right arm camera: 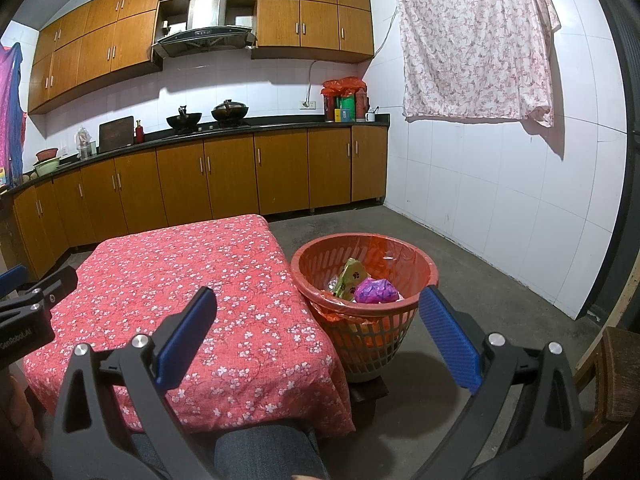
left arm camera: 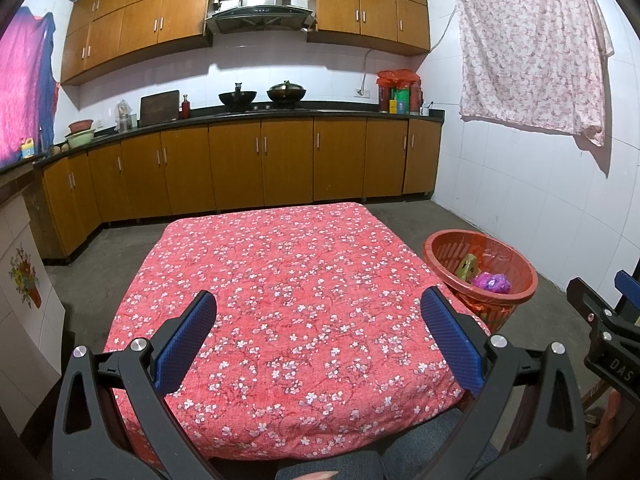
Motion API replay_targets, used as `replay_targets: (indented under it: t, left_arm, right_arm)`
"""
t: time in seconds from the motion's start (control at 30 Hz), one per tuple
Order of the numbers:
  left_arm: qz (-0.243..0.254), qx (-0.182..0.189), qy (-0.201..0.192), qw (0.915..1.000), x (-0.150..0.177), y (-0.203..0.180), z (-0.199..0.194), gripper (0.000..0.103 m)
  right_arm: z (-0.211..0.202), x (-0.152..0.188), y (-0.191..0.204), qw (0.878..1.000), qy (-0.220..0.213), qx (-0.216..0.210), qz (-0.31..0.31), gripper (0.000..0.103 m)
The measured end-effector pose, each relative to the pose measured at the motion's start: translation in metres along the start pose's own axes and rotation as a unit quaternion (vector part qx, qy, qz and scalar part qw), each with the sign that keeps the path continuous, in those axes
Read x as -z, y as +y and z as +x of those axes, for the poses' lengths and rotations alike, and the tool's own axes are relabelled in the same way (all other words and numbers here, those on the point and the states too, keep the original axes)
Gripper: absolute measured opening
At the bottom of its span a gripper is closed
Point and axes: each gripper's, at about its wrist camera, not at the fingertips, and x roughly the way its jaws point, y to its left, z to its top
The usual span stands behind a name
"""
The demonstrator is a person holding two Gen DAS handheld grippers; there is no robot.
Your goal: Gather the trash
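Both tools are spread wide w/ nothing in them. Left tool (left arm camera: 318,334) hangs over the near part of the tabletop (left arm camera: 288,280), which has a red floral cloth on it and no trash visible anywhere. Right tool (right arm camera: 318,334) sits further right, pointing past the tabletop's corner toward the red basket (right arm camera: 362,320).

The trash is already in that basket, which stands on the floor just beside the tabletop's right edge: a purple crumpled bag (right arm camera: 376,291) and a yellow-green wrapper (right arm camera: 352,278) leaning next to it, plus maybe smth more underneath, can't tell.

Imo the collecting looks basically finished, so the step now is a check. Best way to do it: person sweeps both cams over the cloth edges and the floor around the basket before calling it done, keeps the tools clear of the basket rim so it doesn't tip, and doesn't snag the cloth.
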Motion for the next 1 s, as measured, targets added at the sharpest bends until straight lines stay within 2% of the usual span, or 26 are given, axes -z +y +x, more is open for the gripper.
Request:
replay_targets:
  t: [1.0]
  left_arm:
    - [-0.007, -0.003, 0.007, 0.9999, 0.0018, 0.0031, 0.0022, 0.101]
  right_arm:
    - [-0.0005, -0.0003, 0.0008, 1.000, 0.000, 0.000, 0.001, 0.099]
